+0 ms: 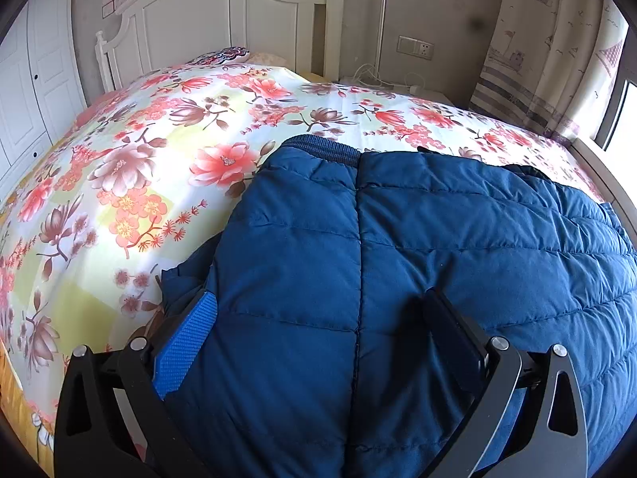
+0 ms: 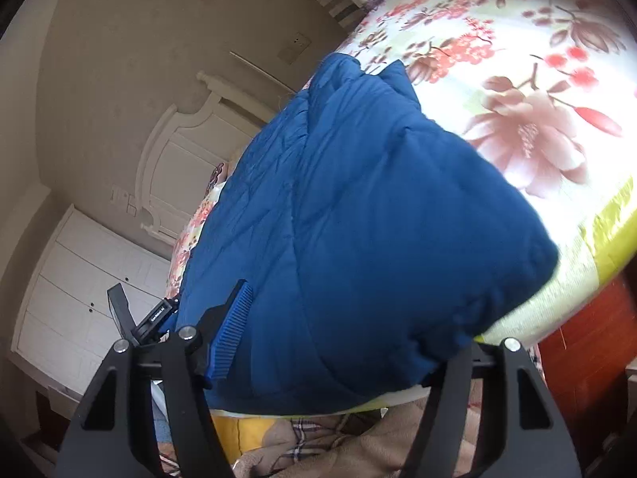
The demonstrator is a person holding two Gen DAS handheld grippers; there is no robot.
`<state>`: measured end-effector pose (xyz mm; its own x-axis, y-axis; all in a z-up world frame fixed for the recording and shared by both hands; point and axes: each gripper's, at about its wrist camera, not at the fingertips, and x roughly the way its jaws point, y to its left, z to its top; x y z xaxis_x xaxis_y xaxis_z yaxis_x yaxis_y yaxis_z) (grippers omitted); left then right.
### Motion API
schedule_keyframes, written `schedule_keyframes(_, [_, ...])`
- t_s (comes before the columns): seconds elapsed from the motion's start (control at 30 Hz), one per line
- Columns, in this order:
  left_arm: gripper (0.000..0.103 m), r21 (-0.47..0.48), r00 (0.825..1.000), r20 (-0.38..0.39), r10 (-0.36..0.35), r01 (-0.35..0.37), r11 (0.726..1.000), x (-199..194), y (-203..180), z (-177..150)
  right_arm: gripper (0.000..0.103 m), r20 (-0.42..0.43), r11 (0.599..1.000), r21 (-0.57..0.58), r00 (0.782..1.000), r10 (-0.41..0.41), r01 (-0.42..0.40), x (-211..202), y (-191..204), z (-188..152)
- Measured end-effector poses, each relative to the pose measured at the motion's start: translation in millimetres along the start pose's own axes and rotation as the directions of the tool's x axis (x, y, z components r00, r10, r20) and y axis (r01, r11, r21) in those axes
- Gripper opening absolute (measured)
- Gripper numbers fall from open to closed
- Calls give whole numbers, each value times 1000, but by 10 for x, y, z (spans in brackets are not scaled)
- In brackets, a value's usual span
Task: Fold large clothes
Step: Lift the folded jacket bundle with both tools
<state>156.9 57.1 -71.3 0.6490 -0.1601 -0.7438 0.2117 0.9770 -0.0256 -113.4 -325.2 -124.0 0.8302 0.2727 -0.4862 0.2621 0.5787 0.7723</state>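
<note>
Now the jacket [image 1: 418,263] lies on the bed [image 1: 167,167], near the edge where the person stands, and its long axis goes from that near edge away toward the headboard [image 1: 223,20]. The ribbed hem [image 1: 322,147] is the far end in the left view; the near end fills the space between the fingers of both tools.

The left tool [image 1: 318,338] stands wide apart over the near part of the jacket, with its blue pad [image 1: 187,350] at the jacket's left border and the dark finger pressed into the padding to the right. So the fabric is directly ahead of it and between the fingers, but I judge that nothing is pinched.

The right tool [image 2: 338,342] is also spread wide. A puffy folded corner of the jacket [image 2: 378,219] bulges between its fingers, right at the bed's edge; whether the fingers really press it, I cannot tell. The left tool is seen at its left side, just beside the jacket.

Both tools are equally near the same end. I think the coming fold goes along the long axis, away from the person, toward the hem.
</note>
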Motion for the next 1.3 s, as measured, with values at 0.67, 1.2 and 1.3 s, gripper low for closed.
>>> schedule_keyframes(0.67, [99,294,999,17,-40,33,955,-498,-1407,-125,30,189,923,-379,982,10,63,-124,598,-39])
schedule_keyframes(1.2, [98,327,934,73,-349,308,893,-1188,-582,-1223,30,314,609,-768,946,85,200,-54,1980,-423])
schedule_keyframes(1.3, [99,139,941,207,-269,244,960,-1445,194,-1087,30,291,404,-887,950,112,224,260,2557,-758])
